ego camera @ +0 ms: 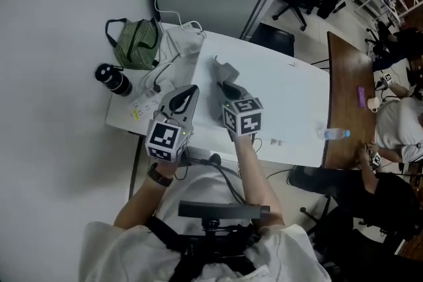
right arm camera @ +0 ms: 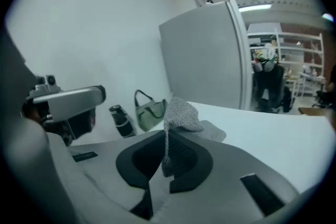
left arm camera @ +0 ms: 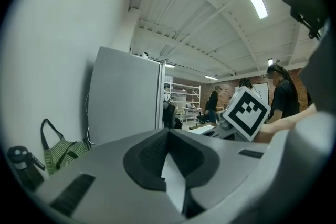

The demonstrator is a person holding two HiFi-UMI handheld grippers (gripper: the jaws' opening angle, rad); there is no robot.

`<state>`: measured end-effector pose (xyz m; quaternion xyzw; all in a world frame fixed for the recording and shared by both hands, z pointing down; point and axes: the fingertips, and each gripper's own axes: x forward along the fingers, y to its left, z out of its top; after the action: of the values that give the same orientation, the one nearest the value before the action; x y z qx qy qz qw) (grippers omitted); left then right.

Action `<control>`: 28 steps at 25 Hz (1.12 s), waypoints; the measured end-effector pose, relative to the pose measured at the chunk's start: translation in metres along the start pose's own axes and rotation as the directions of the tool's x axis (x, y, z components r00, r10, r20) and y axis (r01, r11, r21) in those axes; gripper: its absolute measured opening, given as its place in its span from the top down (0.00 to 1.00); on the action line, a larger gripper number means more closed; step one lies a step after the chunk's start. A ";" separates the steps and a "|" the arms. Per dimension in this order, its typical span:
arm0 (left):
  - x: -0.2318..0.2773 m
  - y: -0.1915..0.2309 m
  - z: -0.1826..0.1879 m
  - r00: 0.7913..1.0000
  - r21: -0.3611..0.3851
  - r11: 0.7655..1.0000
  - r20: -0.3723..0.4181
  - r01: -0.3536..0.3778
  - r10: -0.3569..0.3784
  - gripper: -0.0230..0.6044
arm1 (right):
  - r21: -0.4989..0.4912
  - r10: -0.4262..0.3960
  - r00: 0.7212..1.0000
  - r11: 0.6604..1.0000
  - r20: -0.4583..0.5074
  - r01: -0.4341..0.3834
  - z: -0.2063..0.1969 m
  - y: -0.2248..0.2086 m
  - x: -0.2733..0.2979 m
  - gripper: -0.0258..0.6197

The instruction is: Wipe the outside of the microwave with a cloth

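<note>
Cloth (right arm camera: 179, 112), grey and knitted, sits clamped between the jaws of the right hand-held gripper (right arm camera: 167, 139); a bunch of it stands up past the jaw tips and a thin fold runs down between the pads; from the head view the cloth (ego camera: 223, 68) is over the middle of the white surface (ego camera: 291, 96), just ahead of the right hand-held gripper (ego camera: 229, 86). The left hand-held gripper (ego camera: 186, 96) is just beside it, its jaws pressed together on nothing (left arm camera: 167, 136). A green bag (ego camera: 137, 43) and a black bottle (ego camera: 114, 79) stand at the surface's far left corner, near white cables (ego camera: 182, 32).
</note>
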<state>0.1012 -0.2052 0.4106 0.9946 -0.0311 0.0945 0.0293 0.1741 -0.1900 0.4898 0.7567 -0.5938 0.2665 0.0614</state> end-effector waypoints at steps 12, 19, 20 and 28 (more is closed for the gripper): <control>-0.014 0.028 0.005 0.997 -0.076 0.996 0.060 -0.051 0.055 0.91 | 0.024 -0.073 0.997 0.997 -0.039 0.074 0.021 -0.027 0.043 0.94; 0.004 0.027 0.011 0.997 -0.076 0.997 0.068 -0.020 0.026 0.91 | 0.037 -0.380 0.923 0.923 -0.061 0.383 -0.015 -0.167 -0.073 0.94; 0.007 0.026 0.012 0.997 -0.071 0.997 0.070 -0.014 0.019 0.91 | 0.025 -0.440 0.894 0.896 -0.077 0.443 -0.028 -0.193 -0.099 0.94; 0.022 0.012 0.008 0.996 -0.081 0.997 0.086 0.014 -0.007 0.91 | 0.141 -0.740 0.651 0.635 -0.170 0.759 -0.120 -0.345 -0.284 0.94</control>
<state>0.1234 -0.2185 0.4071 0.9959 -0.0311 0.0505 0.0690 0.4130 0.2037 0.5337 0.9232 -0.1924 0.3108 0.1189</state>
